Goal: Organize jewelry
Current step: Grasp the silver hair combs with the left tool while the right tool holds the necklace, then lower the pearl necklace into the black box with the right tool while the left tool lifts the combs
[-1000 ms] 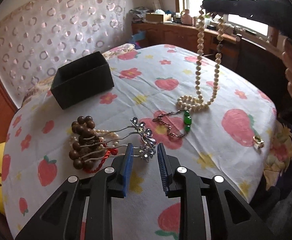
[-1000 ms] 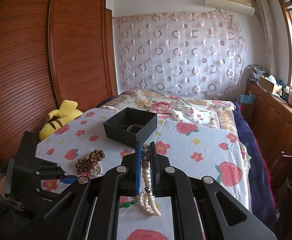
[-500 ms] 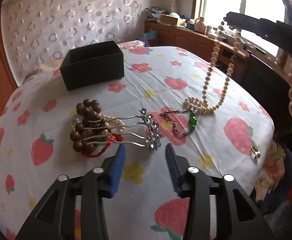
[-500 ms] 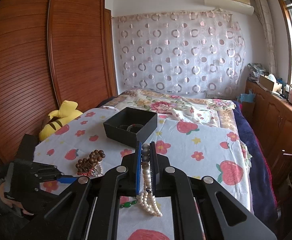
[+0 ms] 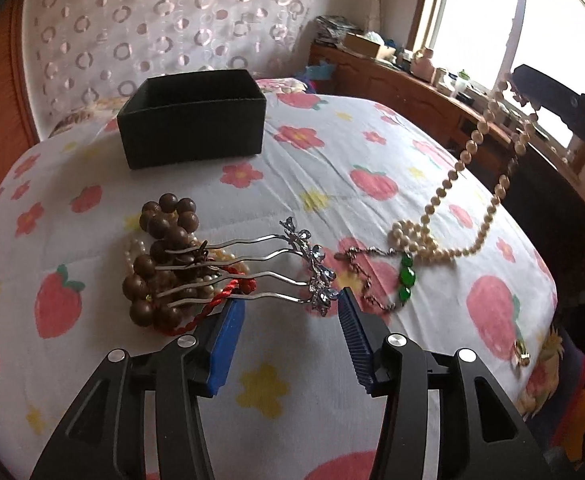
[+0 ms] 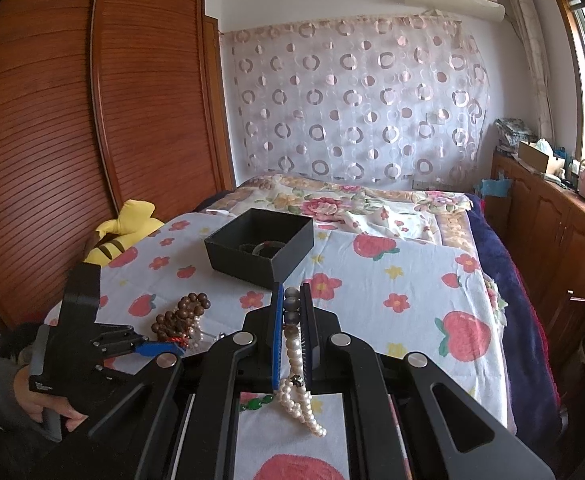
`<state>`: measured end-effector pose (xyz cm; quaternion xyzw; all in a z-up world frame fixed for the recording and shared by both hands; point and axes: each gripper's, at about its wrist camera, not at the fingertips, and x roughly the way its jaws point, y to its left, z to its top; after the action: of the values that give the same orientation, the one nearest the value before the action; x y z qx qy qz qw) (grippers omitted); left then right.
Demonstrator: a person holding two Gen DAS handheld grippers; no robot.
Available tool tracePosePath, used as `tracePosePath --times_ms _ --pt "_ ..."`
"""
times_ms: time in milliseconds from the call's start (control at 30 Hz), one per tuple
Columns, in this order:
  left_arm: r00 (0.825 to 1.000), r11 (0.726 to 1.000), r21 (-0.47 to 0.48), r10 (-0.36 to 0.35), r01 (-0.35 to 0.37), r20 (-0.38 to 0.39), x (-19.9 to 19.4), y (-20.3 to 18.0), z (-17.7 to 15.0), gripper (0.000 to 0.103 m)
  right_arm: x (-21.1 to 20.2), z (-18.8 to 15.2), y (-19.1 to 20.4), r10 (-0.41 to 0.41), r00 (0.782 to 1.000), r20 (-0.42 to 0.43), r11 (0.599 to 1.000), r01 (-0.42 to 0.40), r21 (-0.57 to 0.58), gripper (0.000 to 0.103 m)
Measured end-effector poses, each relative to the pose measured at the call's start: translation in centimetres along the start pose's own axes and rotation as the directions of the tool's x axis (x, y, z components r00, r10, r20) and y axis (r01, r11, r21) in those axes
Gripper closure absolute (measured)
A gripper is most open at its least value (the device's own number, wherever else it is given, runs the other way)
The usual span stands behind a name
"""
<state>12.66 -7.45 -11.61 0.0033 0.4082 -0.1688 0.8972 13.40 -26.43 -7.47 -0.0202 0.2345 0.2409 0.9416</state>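
1. Left wrist view: we find the left gripper [image 5: 290, 304] low over the strawberry-print bedspread [image 5: 372, 152], its jaws apart and nothing pressed between the blue pads [image 5: 228, 332].
2. The silver hair comb [image 5: 268, 268] lies just beyond the pads, its jewelled head nearest the right pad and its prongs resting on the heap of brown wooden beads [image 5: 160, 264] and red cord [image 5: 220, 300].
3. To the right of the comb lies the green-stone chain [image 5: 404, 276]; beyond the comb stands the black box [image 5: 192, 120], well apart.
4. The pearl necklace [image 5: 452, 200] hangs from the right gripper at upper right, its lower loop touching the bedspread beside the chain. A small gold piece [image 5: 521, 354] lies near the bed's right edge.
5. Right wrist view: we find the right gripper [image 6: 291, 312] clamped together on the pearl necklace [image 6: 296, 364], which dangles below it.
6. The black box [image 6: 260, 248] sits beyond the gripper, with a bangle visible inside. The left gripper [image 6: 160, 346], held in a hand [image 6: 48, 404], is at lower left beside the brown beads [image 6: 180, 316].
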Motion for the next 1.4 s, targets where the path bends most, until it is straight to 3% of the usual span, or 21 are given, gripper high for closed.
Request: tracePosePath --times_ms 67,200,500,800,1100,1333,1400 --pt "1.0 1.0 -0.016 -0.009 0.009 0.005 0.1 0.1 0.1 0.076 0.0 -0.1 -0.1 0.001 1.0 -0.003 1.0 -0.001 0.005 0.094" --pt "1.0 0.999 -0.043 -0.027 0.027 0.009 0.5 0.3 0.3 0.096 -0.1 -0.3 -0.5 0.0 1.0 -0.007 1.0 0.0 0.015 0.094" --pt "0.998 0.998 -0.028 -0.048 0.049 0.038 -0.9 0.3 0.0 0.096 -0.2 -0.3 -0.8 0.001 1.0 -0.008 1.0 0.0 0.017 0.094" --pt "0.992 0.998 0.016 -0.062 0.06 0.109 -4.6 0.1 0.6 0.096 -0.3 0.2 -0.7 0.004 1.0 0.01 1.0 -0.004 0.008 0.094" --pt "0.975 0.992 0.047 -0.12 0.113 0.188 -8.0 0.4 4.5 0.096 -1.4 5.9 1.1 0.046 0.993 0.113 0.997 -0.037 -0.073 0.094" --pt "0.966 0.98 -0.03 -0.189 0.197 0.176 -7.6 3.0 6.4 0.096 -0.4 9.9 1.8 0.064 0.987 0.148 0.993 -0.049 -0.108 0.094" --pt "0.971 0.98 -0.047 -0.185 0.194 0.154 -7.0 3.7 6.0 0.096 0.0 10.3 1.9 0.064 0.988 0.143 0.992 -0.048 -0.114 0.094"
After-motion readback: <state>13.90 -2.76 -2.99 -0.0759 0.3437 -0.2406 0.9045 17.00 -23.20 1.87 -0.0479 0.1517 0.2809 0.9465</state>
